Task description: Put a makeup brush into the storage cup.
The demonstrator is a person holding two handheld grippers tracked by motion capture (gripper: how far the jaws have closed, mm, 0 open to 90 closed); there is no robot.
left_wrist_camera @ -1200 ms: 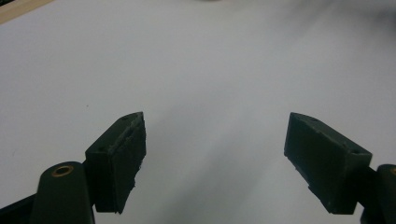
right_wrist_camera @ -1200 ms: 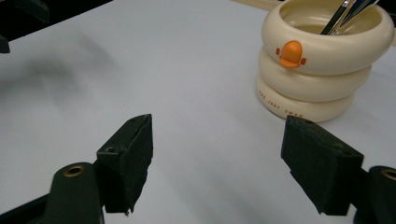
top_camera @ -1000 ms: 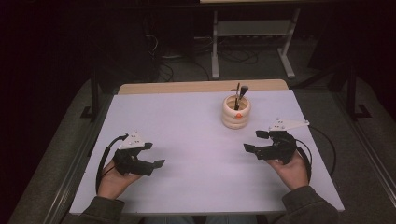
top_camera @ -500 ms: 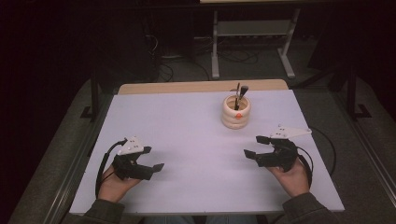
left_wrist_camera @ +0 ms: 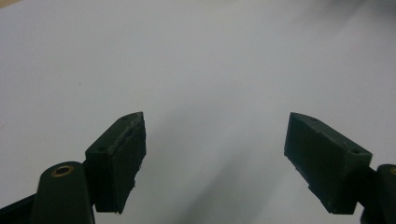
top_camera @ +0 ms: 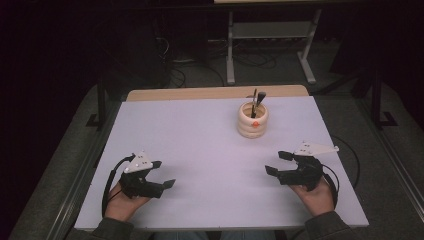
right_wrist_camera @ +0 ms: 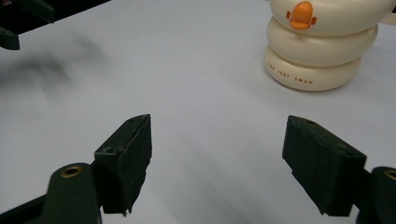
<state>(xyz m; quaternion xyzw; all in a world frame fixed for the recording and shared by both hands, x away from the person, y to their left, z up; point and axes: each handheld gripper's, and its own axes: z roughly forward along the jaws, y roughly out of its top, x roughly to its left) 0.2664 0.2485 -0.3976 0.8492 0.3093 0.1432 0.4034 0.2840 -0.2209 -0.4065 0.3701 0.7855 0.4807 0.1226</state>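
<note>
A cream ringed holder [top_camera: 252,120] with an orange beak mark stands at the table's back right, with dark brushes [top_camera: 257,100] sticking out of it. In the right gripper view the holder [right_wrist_camera: 322,42] is at the upper right, beyond the jaws. My left gripper [top_camera: 163,174] rests open near the front left of the white table [top_camera: 200,135], nothing between its jaws. My right gripper [top_camera: 278,162] is open at the front right, empty, well short of the holder. Both gripper views show wide-apart jaws over bare table: left gripper [left_wrist_camera: 215,154], right gripper [right_wrist_camera: 217,158].
A wooden strip [top_camera: 215,92] runs along the table's far edge. Beyond it stands a metal rack [top_camera: 270,35] on a dark floor with cables. Cables trail from each gripper near the table's side edges. The other gripper [right_wrist_camera: 23,14] shows at the right gripper view's top left.
Both hands have drawn back a little toward the table's front edge. Both grippers stay open.
</note>
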